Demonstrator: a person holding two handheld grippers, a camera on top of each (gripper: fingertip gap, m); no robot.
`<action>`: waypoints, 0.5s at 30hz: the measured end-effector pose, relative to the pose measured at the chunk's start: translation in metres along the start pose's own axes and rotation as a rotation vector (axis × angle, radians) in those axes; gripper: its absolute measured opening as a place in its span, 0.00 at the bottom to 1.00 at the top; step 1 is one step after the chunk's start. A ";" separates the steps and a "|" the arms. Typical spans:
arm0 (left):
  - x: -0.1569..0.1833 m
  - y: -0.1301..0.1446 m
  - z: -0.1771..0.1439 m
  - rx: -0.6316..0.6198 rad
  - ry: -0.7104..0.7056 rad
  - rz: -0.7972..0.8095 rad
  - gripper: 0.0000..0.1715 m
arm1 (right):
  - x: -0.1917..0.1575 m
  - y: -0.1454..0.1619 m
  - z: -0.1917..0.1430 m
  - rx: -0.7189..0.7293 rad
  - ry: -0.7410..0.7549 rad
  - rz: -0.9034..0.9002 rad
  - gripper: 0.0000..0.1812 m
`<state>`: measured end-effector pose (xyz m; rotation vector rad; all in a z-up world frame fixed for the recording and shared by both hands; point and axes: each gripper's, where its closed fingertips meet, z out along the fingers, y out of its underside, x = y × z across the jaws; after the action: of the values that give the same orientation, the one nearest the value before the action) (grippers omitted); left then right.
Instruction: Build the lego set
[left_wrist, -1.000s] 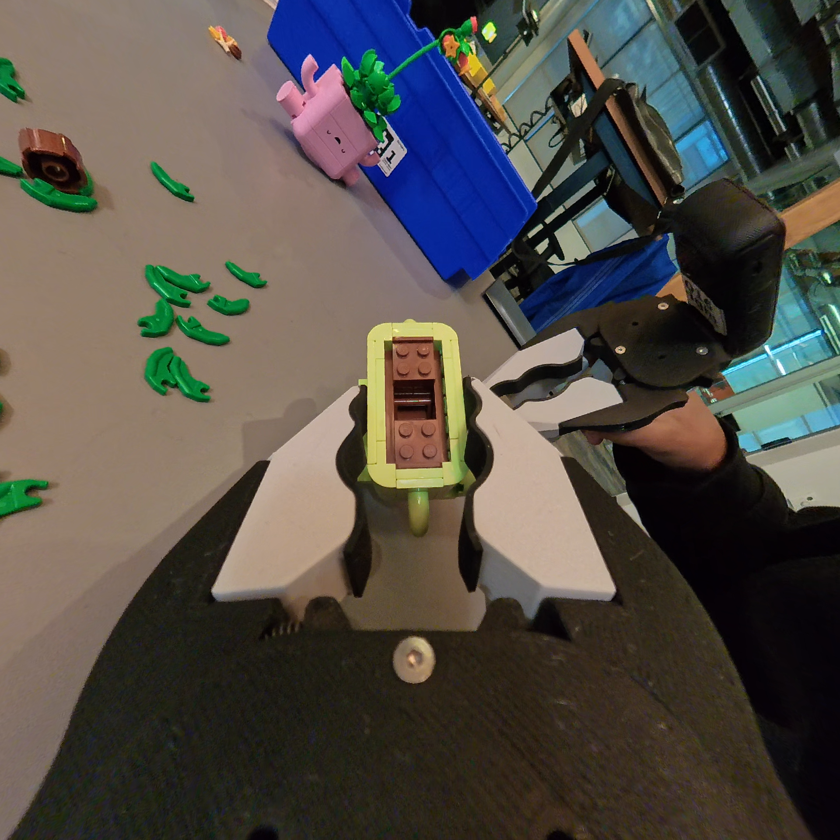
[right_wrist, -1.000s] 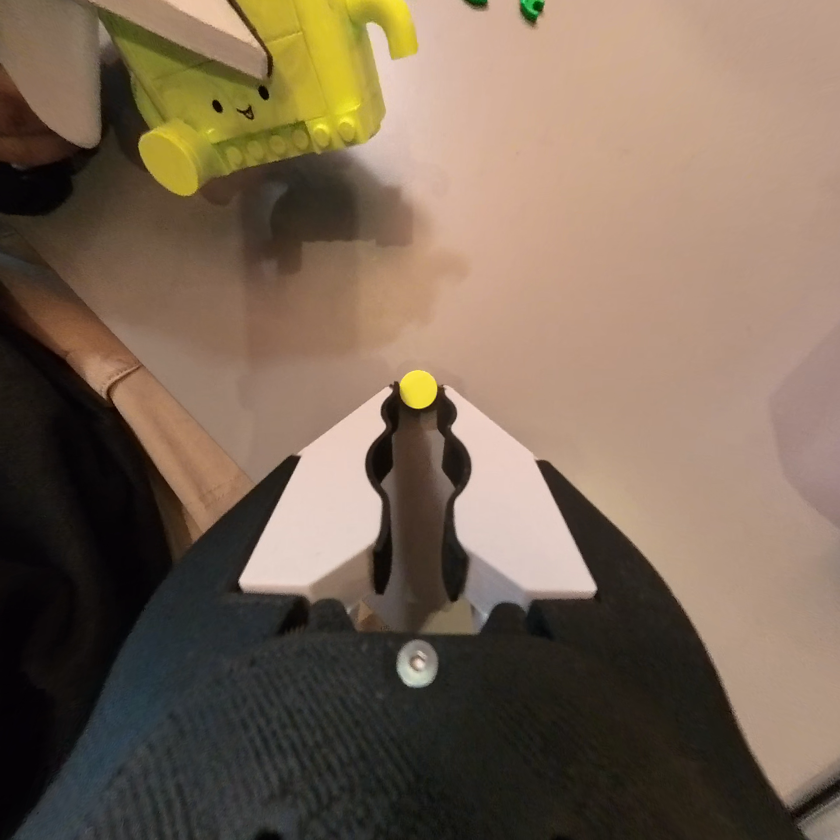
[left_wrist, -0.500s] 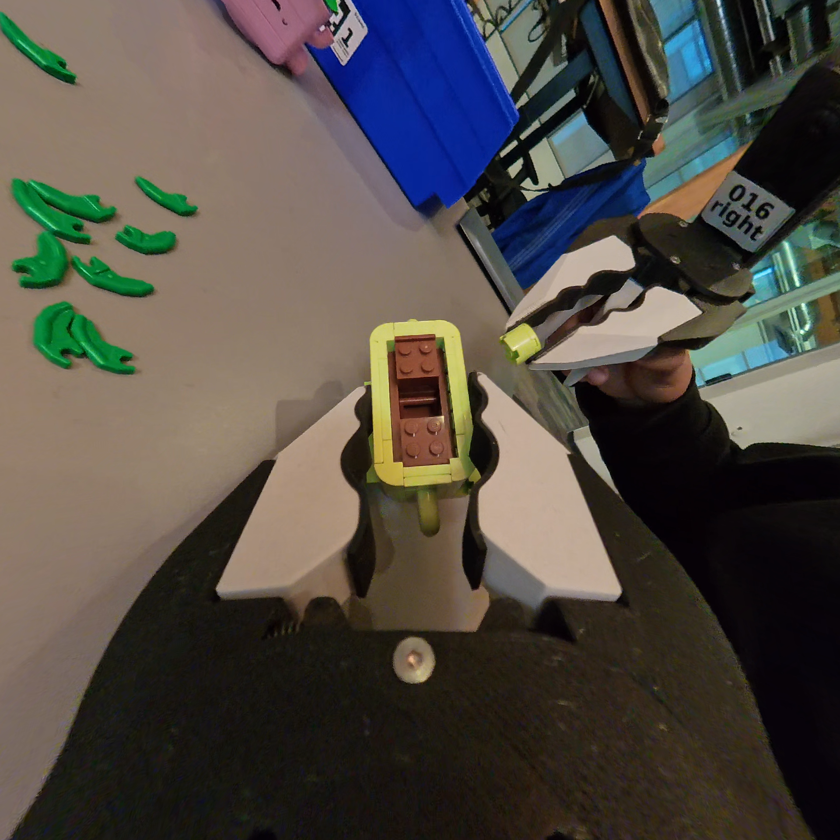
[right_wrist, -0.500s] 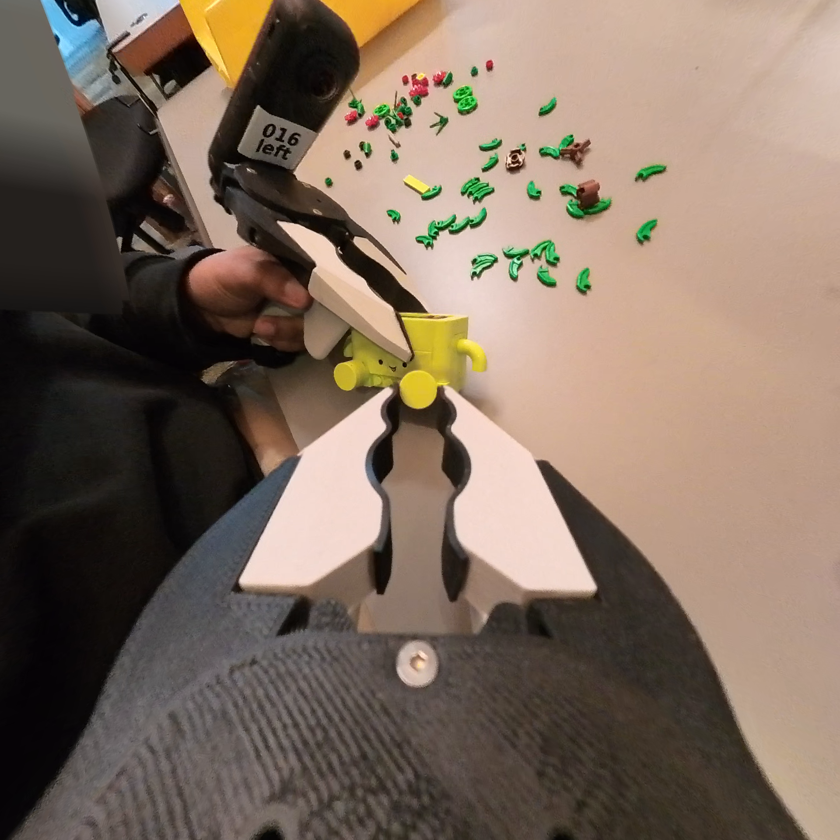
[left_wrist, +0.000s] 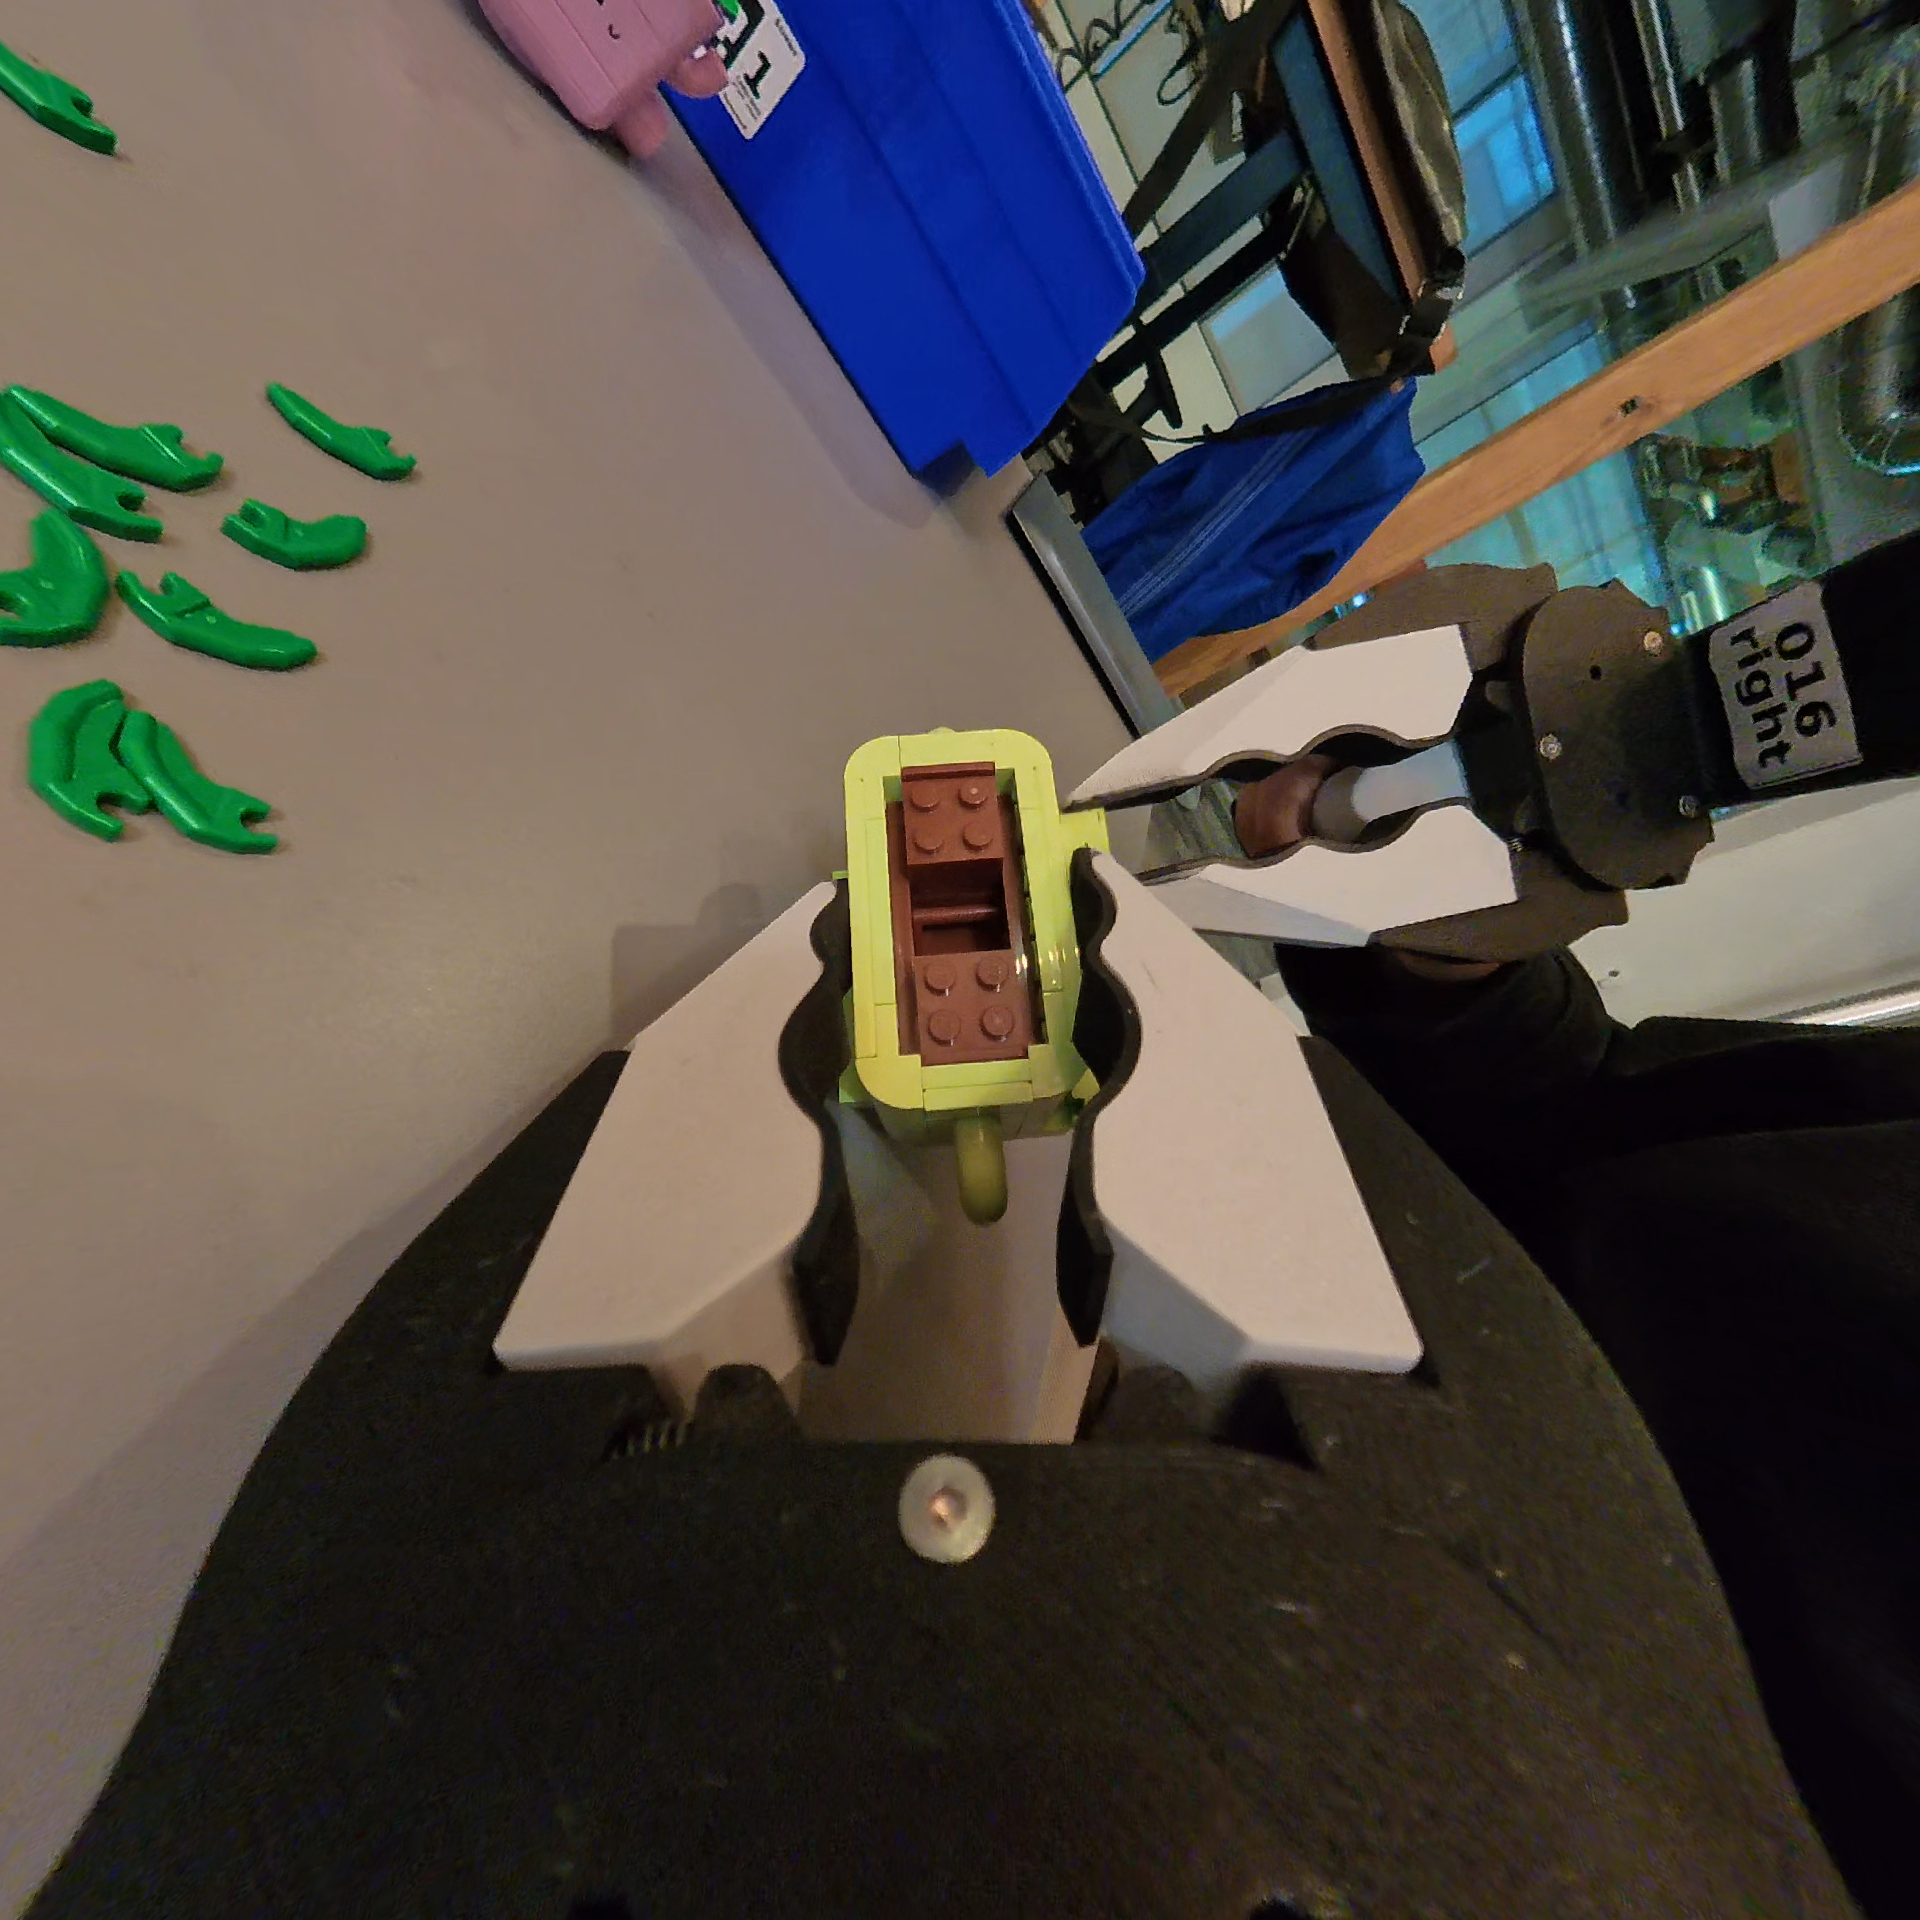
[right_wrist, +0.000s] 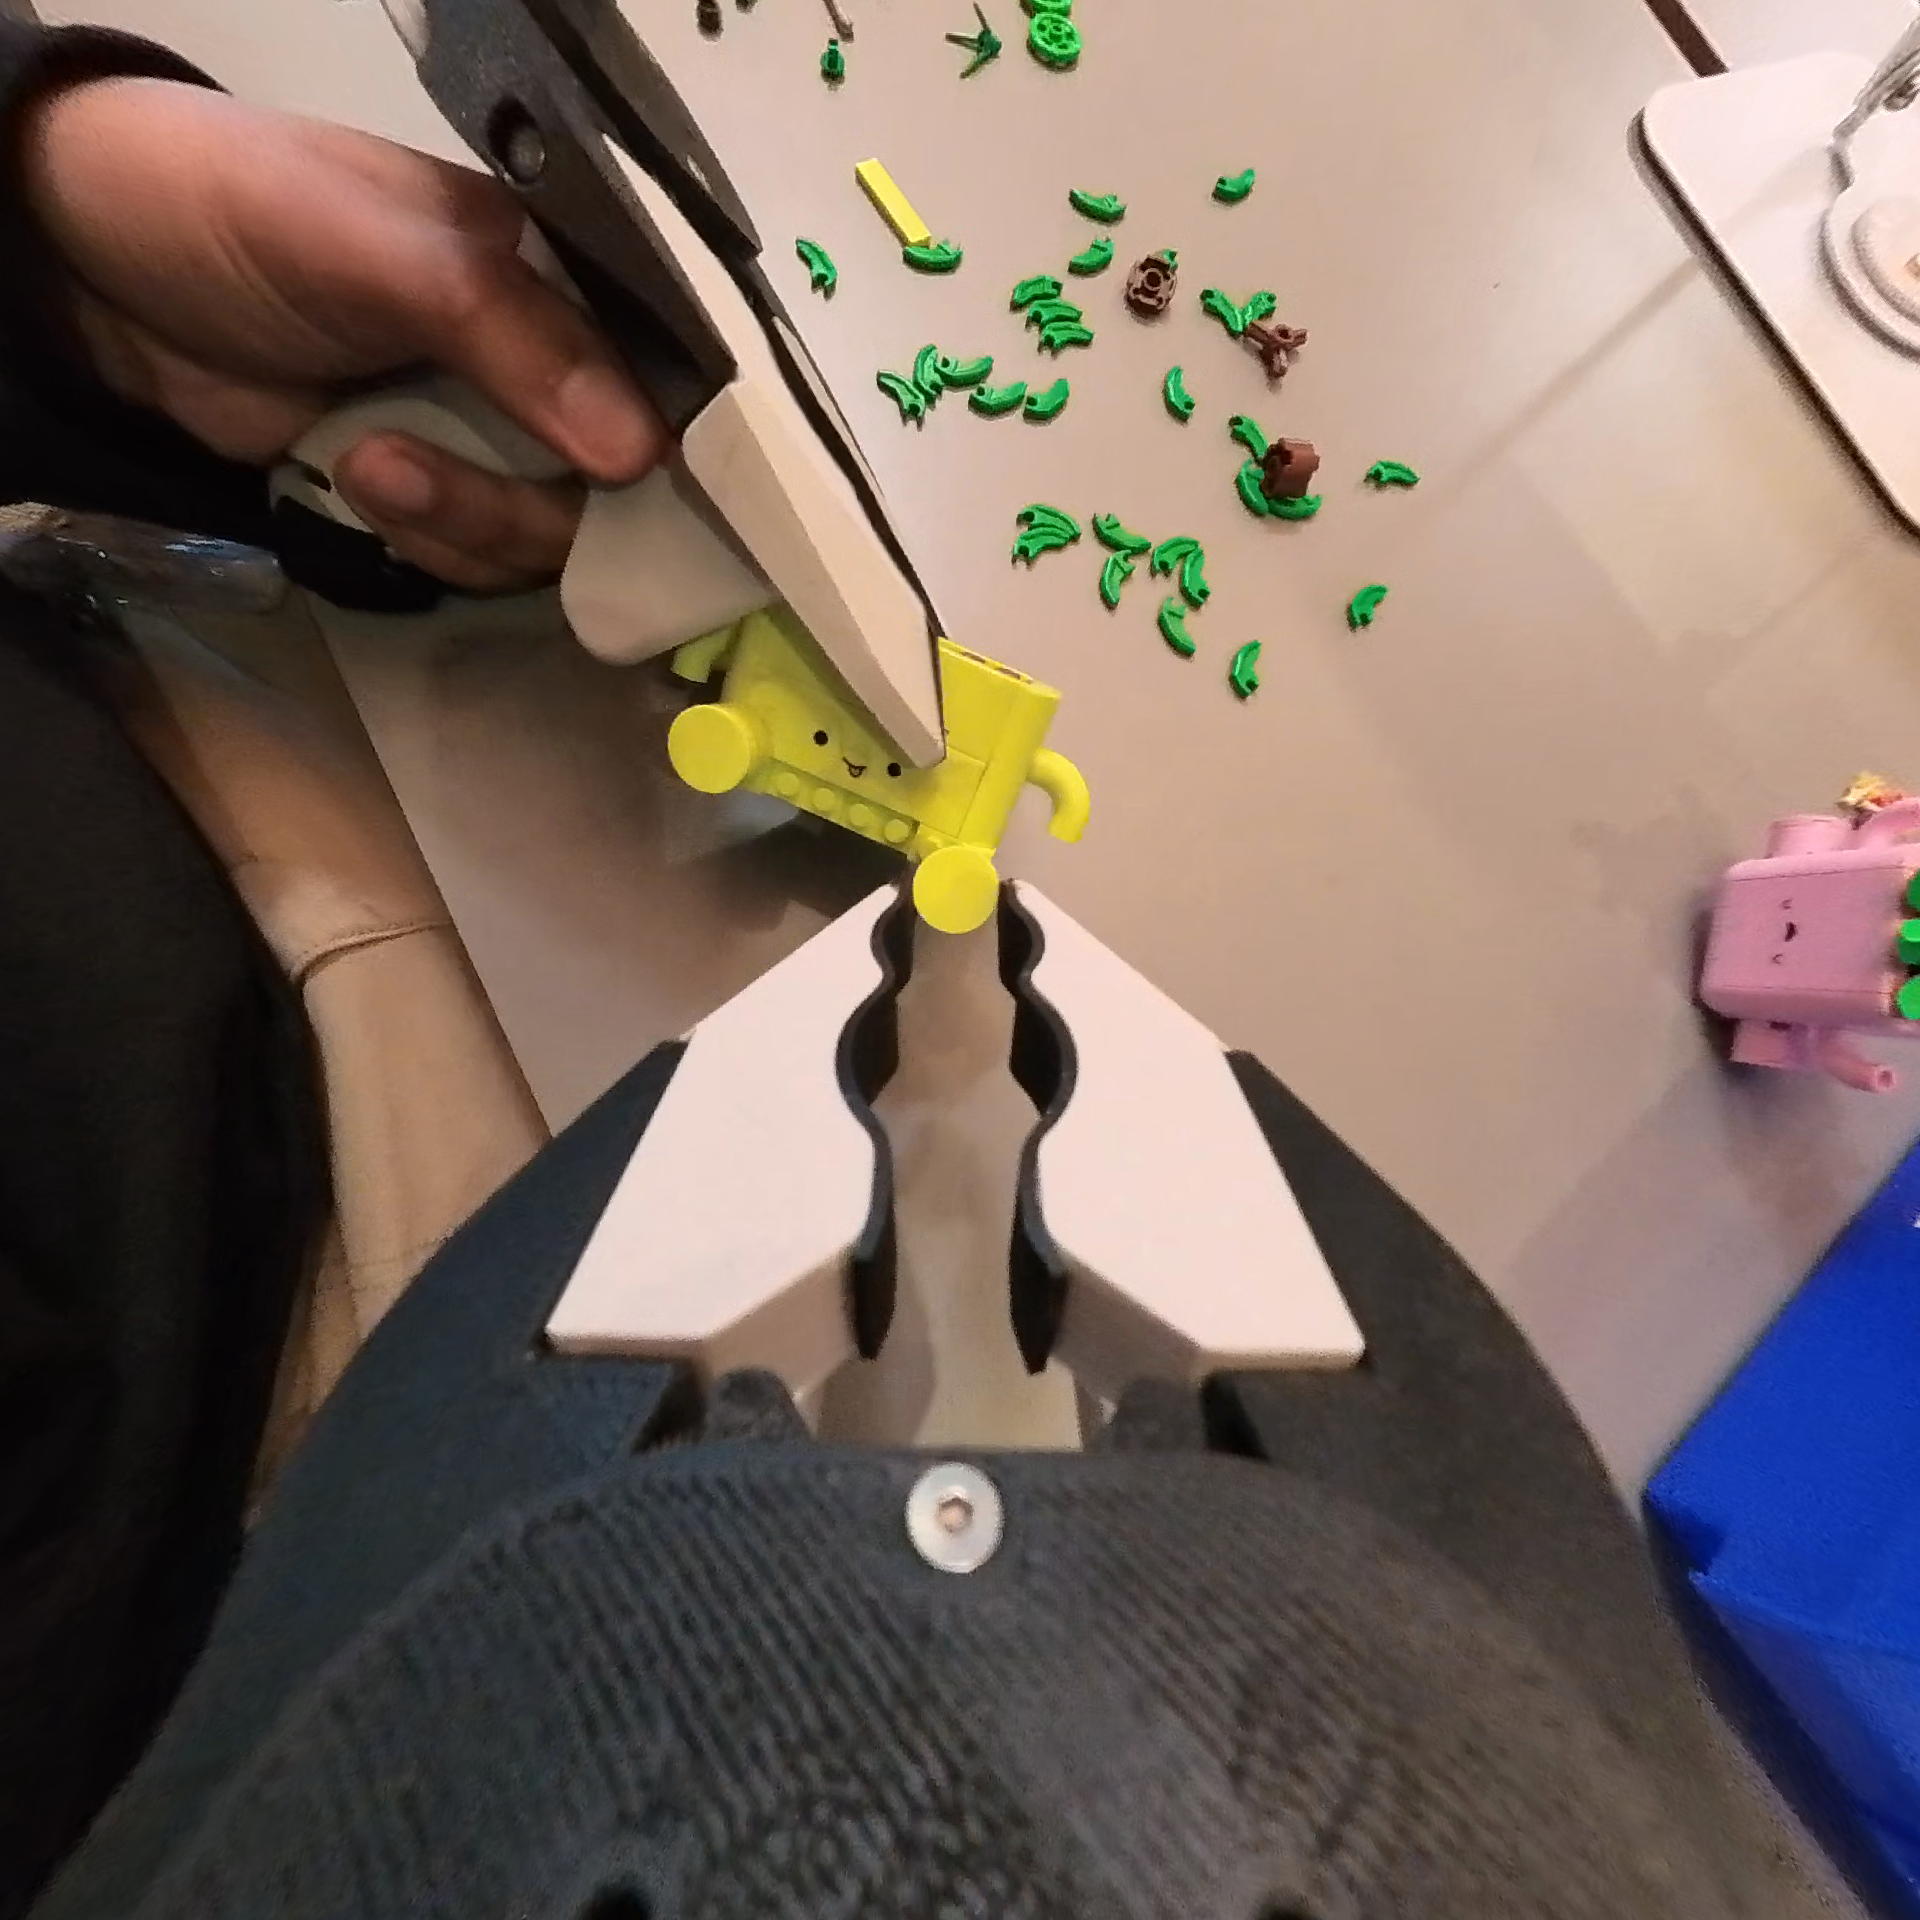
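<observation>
My left gripper (left_wrist: 956, 883) is shut on a lime-green lego pot (left_wrist: 956, 1070) with a brown brick lining and holds it above the table. In the right wrist view the pot (right_wrist: 997, 727) shows a small face, a curved arm and one round foot (right_wrist: 712, 743). The left gripper (right_wrist: 914, 717) clamps it from above. My right gripper (right_wrist: 954, 891) is shut on a lime round foot piece (right_wrist: 954, 883) and presses it against the pot's underside at the near corner. In the left wrist view the right gripper (left_wrist: 1091, 821) touches the pot's right side.
Several green leaf pieces (right_wrist: 1143, 561) lie scattered on the grey table, also in the left wrist view (left_wrist: 156, 623). Brown pieces (right_wrist: 1288, 462) and a yellow bar (right_wrist: 894, 203) lie among them. A pink pot figure (right_wrist: 1808, 945), a blue bin (right_wrist: 1818, 1455) and a white tray (right_wrist: 1766, 260) stand to the right. Only a small space, under 4 cm, lies between the two pairs of fingers. It is some 20 centimetres from my left tips to the yellow bar (right_wrist: 894, 203).
My right gripper has carried the round foot piece from apart to against the pot's underside. My left gripper keeps hold of the pot and has turned it a little.
</observation>
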<state>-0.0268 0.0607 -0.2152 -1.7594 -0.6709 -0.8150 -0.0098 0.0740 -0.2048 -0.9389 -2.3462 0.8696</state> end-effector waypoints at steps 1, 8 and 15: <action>0.000 0.000 0.000 0.000 0.001 0.000 0.23 | 0.000 0.001 0.000 0.001 0.003 -0.003 0.08; 0.001 0.000 0.000 0.001 0.007 -0.003 0.23 | -0.003 0.001 0.000 0.018 0.008 -0.041 0.08; 0.001 0.000 0.000 0.001 0.004 0.000 0.23 | -0.004 0.000 0.001 0.024 0.015 -0.068 0.08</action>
<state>-0.0265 0.0602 -0.2147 -1.7563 -0.6682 -0.8178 -0.0081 0.0711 -0.2064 -0.8483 -2.3353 0.8588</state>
